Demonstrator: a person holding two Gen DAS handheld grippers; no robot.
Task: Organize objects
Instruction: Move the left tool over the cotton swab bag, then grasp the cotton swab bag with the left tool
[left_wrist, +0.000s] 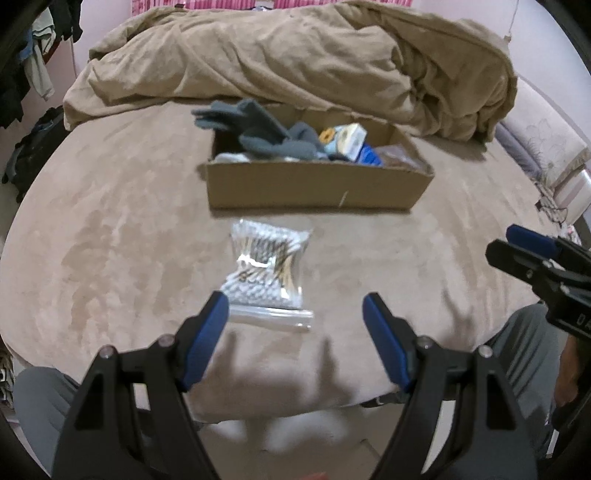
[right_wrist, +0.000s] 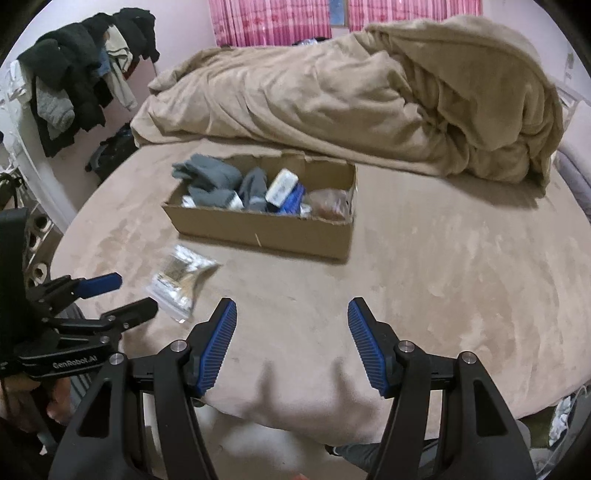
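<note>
A clear zip bag of cotton swabs lies on the beige bed cover, just in front of my open left gripper; it also shows in the right wrist view. Behind it stands an open cardboard box holding grey socks, a small white carton and blue packets; the box shows in the right wrist view too. My right gripper is open and empty over bare cover, right of the bag. The left gripper appears at the left of the right wrist view.
A crumpled tan duvet is heaped at the back of the bed. Clothes hang on a rack at the far left. A dark bag sits on the floor left of the bed. The person's grey-trousered knees are at the near edge.
</note>
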